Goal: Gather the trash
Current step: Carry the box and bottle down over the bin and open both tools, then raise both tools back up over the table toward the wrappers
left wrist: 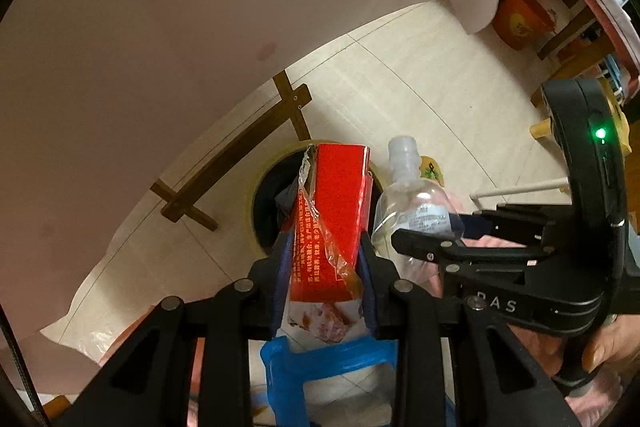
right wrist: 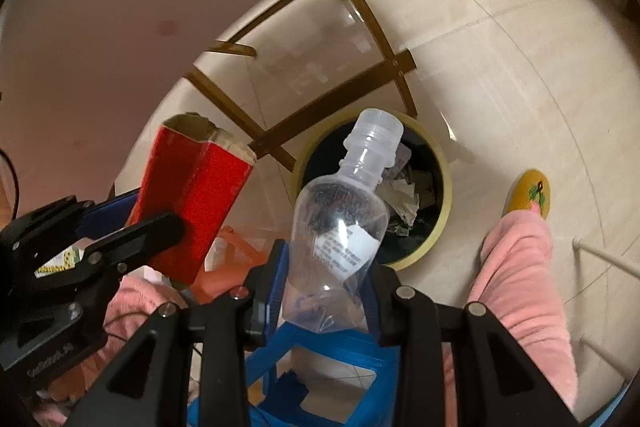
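Your left gripper (left wrist: 326, 259) is pinching the red carton (left wrist: 336, 211), right gripper (right wrist: 328, 275) is clamping the clear bottle (right wrist: 340, 211), both above the bin (right wrist: 436, 223) w/ crumpled paper (right wrist: 404, 195) lying inside.

Left gripper (left wrist: 326, 263) and right gripper (right wrist: 330, 281): matte black linkage arms joined by round silver pivot pins, with blue pads lining the inner faces of the jaws. Behind the right jaws, seen from the left wrist view, a curved black housing carries a green indicator light (left wrist: 600, 134) and pale embossed lettering. The person wears fuzzy pink trousers (right wrist: 520, 279) and a yellow slipper (right wrist: 530, 193) with a green-and-red motif.
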Motion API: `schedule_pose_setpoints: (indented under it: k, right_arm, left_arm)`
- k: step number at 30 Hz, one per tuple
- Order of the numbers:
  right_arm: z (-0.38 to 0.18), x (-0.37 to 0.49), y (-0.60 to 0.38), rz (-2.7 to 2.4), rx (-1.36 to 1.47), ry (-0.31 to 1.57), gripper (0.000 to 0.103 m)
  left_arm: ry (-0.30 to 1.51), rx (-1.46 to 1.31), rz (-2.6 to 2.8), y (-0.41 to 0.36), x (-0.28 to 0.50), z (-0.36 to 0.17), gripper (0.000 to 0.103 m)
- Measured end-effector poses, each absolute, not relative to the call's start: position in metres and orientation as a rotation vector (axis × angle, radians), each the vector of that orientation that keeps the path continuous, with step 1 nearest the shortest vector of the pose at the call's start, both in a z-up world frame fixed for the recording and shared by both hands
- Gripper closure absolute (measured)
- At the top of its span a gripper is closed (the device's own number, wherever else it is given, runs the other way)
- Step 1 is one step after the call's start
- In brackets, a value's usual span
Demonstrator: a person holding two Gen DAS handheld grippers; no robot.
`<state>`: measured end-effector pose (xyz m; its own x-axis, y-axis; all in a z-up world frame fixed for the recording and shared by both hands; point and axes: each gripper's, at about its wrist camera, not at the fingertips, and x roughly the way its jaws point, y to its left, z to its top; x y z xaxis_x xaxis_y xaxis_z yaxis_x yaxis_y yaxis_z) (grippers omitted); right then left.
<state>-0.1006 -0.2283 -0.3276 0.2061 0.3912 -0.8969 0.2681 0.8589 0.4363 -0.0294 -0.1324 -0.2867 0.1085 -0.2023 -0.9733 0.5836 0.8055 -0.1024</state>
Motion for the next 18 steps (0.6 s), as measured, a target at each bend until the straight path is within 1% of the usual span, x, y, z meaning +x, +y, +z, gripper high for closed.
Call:
schedule_pose_setpoints:
  k: [5,8,9,10,12,13,14,18]
  right_arm:
    - [-0.347,-0.094,-0.232,0.065,0.607,1.395,0.066]
    - [-0.355,-0.091,-0.234,0.053,0.616,1.416,0.066]
    - [-0.358,-0.09,-0.235,0.053,0.622,1.424,0.066]
    - [-0.36,-0.089,-0.235,0.051,0.626,1.429,0.066]
    - [-0.36,-0.087,-0.236,0.055,0.633,1.426,0.064]
    - [-0.359,-0.087,-0.236,0.059,0.632,1.421,0.06]
    - [-0.358,-0.086,-0.235,0.062,0.629,1.416,0.055]
    - [-0.354,-0.086,-0.233,0.064,0.609,1.4,0.054]
  left_arm:
    - [1.348,0.341,-0.575,-0.142,-0.025,-0.3,0.07]
    - [1.346,0.353,-0.553,-0.144,-0.016,-0.3,0.065]
    - [1.347,0.359,-0.55,-0.145,-0.016,-0.299,0.063]
    - [1.348,0.366,-0.545,-0.145,-0.016,-0.299,0.056]
    - [1.342,0.376,-0.538,-0.145,-0.016,-0.297,0.047]
    - [1.339,0.377,-0.536,-0.144,-0.014,-0.297,0.045]
    - [1.338,0.378,-0.534,-0.143,-0.015,-0.295,0.045]
    - [1.348,0.373,-0.522,-0.138,-0.013,-0.294,0.045]
